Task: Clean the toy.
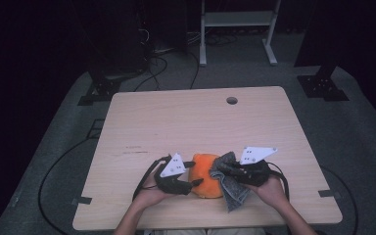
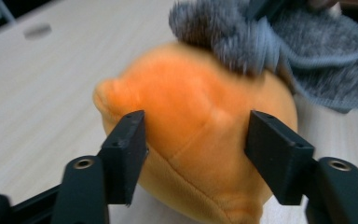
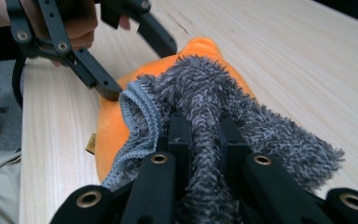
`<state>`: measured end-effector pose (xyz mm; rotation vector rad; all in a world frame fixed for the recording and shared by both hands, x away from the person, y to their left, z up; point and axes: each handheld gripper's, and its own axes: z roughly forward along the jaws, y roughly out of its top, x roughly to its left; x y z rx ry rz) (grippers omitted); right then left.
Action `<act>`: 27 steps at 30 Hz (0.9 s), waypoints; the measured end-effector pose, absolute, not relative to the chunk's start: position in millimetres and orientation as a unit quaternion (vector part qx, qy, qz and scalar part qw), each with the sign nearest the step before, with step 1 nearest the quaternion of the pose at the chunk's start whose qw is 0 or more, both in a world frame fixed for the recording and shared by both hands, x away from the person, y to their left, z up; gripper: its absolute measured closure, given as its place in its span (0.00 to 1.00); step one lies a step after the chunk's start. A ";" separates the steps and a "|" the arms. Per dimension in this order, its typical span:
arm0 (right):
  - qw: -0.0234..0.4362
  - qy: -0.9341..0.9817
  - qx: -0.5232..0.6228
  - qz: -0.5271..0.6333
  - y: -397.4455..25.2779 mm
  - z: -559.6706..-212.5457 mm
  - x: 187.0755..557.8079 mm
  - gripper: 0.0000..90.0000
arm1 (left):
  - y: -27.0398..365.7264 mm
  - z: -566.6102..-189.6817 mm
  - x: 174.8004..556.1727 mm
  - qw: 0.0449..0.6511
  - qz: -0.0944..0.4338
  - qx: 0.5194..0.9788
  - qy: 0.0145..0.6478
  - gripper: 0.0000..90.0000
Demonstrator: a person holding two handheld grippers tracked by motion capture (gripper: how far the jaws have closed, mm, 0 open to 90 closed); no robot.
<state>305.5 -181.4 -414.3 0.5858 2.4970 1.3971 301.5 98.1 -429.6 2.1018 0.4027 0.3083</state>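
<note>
High view, orange plush [image 1: 206, 174], grey fuzzy cloth [image 1: 229, 184]

My two matte-black handheld grippers [image 1: 192, 183] [image 1: 225, 171] each carry a white three-cornered plate [image 1: 174, 165], brass-ringed screws [image 3: 159, 158] and trailing black cable [image 1: 144, 178].

Orange plush toy [image 1: 206, 174] on table, grey fuzzy cloth [image 1: 228, 182] (bunched) draped over it.

I am working in what looks like a lab or recording studio: a pale wooden table with a round cable hole [image 1: 127, 127] stands on grey carpet [image 1: 362, 137], ringed by black curtains [image 1: 24, 44]. Black cables [image 1: 156, 68] trail across the floor, black stand feet [image 1: 321, 87] and a white metal frame [image 1: 237, 29] sit behind.
</note>
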 end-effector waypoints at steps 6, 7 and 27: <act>0.120 0.847 0.239 0.460 -213.6 -430.2 303.9 0.88 | 93.8 -431.1 302.6 0.477 0.132 0.850 0.182 0.44; 0.120 0.847 0.239 0.460 -213.6 -430.2 303.9 0.88 | 93.8 -431.1 302.6 0.477 0.132 0.850 0.182 0.44; 0.120 0.847 0.204 0.475 -201.2 -423.0 299.4 0.88 | 95.1 -426.0 301.3 0.485 0.097 0.856 0.149 0.49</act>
